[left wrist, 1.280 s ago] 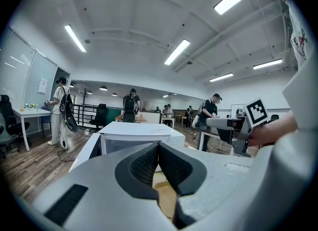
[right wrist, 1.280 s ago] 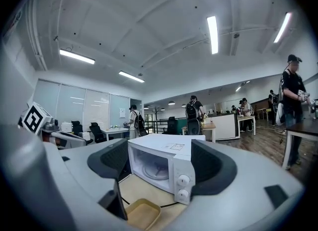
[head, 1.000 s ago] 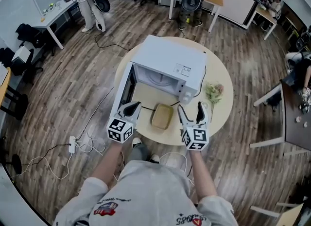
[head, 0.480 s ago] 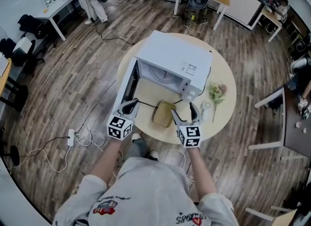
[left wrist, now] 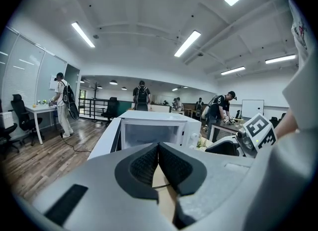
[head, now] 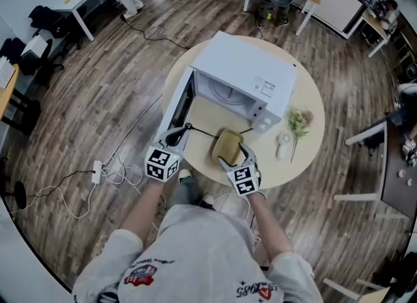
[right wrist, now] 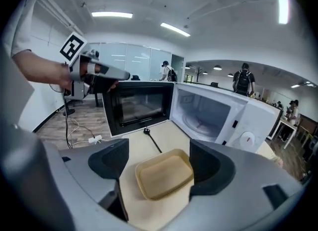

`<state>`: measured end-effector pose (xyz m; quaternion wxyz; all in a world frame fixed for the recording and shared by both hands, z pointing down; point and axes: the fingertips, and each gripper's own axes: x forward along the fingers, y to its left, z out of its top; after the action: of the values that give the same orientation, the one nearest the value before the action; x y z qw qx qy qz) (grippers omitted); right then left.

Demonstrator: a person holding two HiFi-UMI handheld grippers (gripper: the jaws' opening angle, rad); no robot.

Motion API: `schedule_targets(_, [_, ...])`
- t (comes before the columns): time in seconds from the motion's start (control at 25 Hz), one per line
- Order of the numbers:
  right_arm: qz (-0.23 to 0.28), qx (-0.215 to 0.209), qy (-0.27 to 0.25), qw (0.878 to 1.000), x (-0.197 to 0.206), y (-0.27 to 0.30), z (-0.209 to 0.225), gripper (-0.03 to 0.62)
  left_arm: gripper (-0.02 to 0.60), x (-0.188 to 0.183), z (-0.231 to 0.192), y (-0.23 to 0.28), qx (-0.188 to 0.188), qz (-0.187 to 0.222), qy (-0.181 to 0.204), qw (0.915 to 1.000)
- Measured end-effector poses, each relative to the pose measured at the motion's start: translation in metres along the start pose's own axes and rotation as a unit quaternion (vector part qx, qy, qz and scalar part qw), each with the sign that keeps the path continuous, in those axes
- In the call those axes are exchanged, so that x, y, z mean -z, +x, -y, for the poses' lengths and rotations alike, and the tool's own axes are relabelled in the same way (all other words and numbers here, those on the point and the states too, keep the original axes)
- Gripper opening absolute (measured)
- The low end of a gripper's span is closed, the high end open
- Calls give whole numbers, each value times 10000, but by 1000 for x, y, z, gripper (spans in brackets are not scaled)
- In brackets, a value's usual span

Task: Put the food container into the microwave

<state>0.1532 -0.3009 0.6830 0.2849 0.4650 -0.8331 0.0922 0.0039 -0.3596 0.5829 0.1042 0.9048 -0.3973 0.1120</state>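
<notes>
The tan food container (head: 227, 146) lies on the round table (head: 306, 158) in front of the white microwave (head: 251, 77), whose door (head: 177, 109) stands swung open to the left. My right gripper (head: 234, 159) is low over the container's near end and open. In the right gripper view the container (right wrist: 165, 175) sits between the two pads (right wrist: 110, 158) without touching them, and the microwave's bare cavity (right wrist: 206, 113) is just beyond. My left gripper (head: 174, 137) hovers by the open door's near edge, shut on nothing, its pads (left wrist: 149, 165) pressed together.
A black power cord (head: 199, 131) with its plug (right wrist: 147, 131) runs across the table between the door and the container. Dried flowers (head: 300, 120) and a small white object (head: 284, 140) lie to the microwave's right. A power strip (head: 97, 167) is on the floor.
My right gripper has dropped and swung left, from beside the container to straddling its near end. The left gripper has eased down a little near the door.
</notes>
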Motion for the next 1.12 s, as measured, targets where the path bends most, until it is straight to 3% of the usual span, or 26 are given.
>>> schedule_targets(0.44, [-1155, -742, -227, 9903, 70, 42, -40, 347, 5, 11, -38, -10, -285, -62, -144, 9995])
schedule_targets(0.56, [-1412, -911, -81, 9857, 82, 50, -48, 324, 5, 12, -46, -12, -328, -78, -166, 9993])
schedule_targets(0.92, [-2223, -1024, -141, 9695, 117, 70, -49, 211, 5, 11, -69, -12, -408, -67, -277, 9988])
schedule_targets(1.12, [-2530, -967, -262, 9623, 134, 76, -47, 69, 5, 13, -78, -9, -454, -57, -364, 9983])
